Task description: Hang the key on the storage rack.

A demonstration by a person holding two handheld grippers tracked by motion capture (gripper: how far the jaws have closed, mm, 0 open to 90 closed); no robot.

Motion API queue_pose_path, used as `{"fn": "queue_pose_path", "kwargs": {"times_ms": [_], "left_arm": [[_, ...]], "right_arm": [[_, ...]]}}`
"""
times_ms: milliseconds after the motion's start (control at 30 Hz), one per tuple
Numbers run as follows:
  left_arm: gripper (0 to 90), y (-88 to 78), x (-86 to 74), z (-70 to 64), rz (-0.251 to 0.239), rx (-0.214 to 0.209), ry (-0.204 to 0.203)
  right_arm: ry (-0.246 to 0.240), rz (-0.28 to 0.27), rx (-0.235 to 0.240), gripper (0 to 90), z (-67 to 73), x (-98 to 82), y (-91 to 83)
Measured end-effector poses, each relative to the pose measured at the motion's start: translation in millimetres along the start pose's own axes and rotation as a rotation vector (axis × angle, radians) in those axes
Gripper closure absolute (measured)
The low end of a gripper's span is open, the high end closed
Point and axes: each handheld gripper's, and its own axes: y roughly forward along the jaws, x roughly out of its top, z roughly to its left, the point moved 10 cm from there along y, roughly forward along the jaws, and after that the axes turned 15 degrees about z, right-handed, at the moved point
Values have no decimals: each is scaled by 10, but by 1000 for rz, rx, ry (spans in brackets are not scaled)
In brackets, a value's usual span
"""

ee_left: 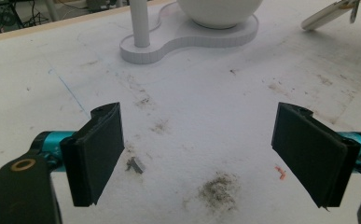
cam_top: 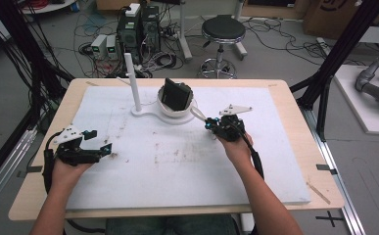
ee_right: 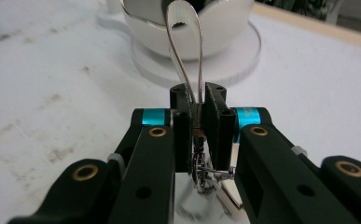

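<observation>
A shiny metal spoon (ee_right: 183, 42) is pinched by its narrow neck in my right gripper (ee_right: 197, 100), which is shut on it. The spoon's wide end points at the white bowl (ee_right: 225, 28) just ahead. From the high view the right gripper (cam_top: 211, 123) sits right of the bowl (cam_top: 173, 112), with the spoon (cam_top: 198, 113) slanting toward it. A black boxy object (cam_top: 176, 95) stands in the bowl. My left gripper (cam_top: 99, 142) rests at the left of the white foam board (cam_top: 177, 166), open, with nothing between its jaws (ee_left: 199, 140).
The bowl shares a white base (ee_left: 187, 39) with an upright white post (cam_top: 133, 81). The foam board carries dirt smudges (ee_left: 218, 189). Beyond the table's far edge are a black stool (cam_top: 223, 32), computer boxes (cam_top: 138, 29) and cables.
</observation>
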Motion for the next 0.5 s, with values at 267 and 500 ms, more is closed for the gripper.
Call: {"fn": "queue_pose_path", "kwargs": {"times_ms": [267,500], "left_arm": [[168,-18,23,-9,-9,-1,1],[168,-24,15,-5,-8,-2,-2]], "right_arm": [[-49,-79,-4,828,107,196,-161],[-87,-143,-9,828,257,495,-269]]}}
